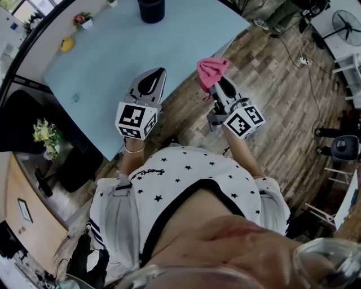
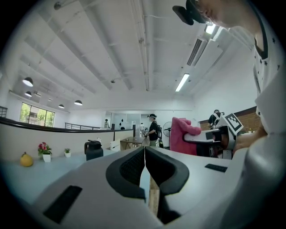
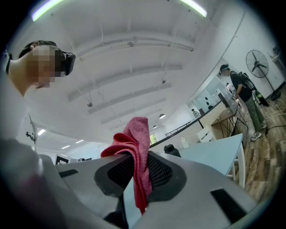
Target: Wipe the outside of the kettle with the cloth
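The grey right gripper (image 3: 136, 172) is shut tight on a soft pink-red cloth (image 3: 138, 138). The cloth sticks out past the jaws toward 12 o'clock. The grey left gripper (image 2: 145, 167) has its jaws pressed together and holds nothing. Both hang close to the person. The dark round kettle (image 1: 151, 10) stands well apart at 12 o'clock, on the far side of the pale blue table (image 1: 113, 62). I think wiping has not begun. Next, the cloth must reach the kettle's side.

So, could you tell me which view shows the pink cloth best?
The right gripper view: the cloth sits close and central, pinched between the jaws. The head view shows a small bunch; the left gripper view, a side glimpse.
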A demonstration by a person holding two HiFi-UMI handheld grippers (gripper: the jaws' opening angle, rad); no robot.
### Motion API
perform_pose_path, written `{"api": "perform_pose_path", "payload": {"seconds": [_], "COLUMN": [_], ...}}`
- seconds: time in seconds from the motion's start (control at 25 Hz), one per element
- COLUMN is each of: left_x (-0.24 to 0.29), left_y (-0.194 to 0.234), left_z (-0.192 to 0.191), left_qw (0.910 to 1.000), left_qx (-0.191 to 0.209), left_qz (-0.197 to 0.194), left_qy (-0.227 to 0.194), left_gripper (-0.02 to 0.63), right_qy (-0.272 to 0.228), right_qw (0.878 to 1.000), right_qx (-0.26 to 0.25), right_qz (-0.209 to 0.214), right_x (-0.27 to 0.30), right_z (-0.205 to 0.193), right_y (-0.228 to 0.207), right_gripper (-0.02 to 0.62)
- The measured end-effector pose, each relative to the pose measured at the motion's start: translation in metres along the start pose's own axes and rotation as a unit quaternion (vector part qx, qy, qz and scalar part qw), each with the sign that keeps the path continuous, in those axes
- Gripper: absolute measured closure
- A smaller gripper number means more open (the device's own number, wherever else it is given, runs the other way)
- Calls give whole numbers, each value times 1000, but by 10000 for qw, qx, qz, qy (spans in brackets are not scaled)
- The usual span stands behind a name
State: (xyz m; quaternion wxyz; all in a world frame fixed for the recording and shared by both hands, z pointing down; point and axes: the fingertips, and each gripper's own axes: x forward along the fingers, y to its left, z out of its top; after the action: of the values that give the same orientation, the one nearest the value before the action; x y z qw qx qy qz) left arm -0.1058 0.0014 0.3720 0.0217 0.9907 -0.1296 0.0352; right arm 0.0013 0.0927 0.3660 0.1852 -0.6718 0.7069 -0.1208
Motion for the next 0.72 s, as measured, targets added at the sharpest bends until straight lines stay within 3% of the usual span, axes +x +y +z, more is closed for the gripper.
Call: {"api": "perform_pose_path", "payload": {"seconds": [0.36, 0.72], "left_x": [-1, 14], "left_y": [22, 74], "left_z": [-10, -7], "left_qw": [9991, 9882], "left_qx": [-74, -193], "left_qz": [385, 1507], "left_qy": [151, 177], "left_gripper": [577, 577], "right_qy": [318, 663], "right_qw": [9988, 9888], "right_qx": [124, 307], "right_qz": [344, 1299], "right_x": [34, 116], "right_z": [-15, -12], "right_y": [-12, -39], "right_gripper": [522, 522]}}
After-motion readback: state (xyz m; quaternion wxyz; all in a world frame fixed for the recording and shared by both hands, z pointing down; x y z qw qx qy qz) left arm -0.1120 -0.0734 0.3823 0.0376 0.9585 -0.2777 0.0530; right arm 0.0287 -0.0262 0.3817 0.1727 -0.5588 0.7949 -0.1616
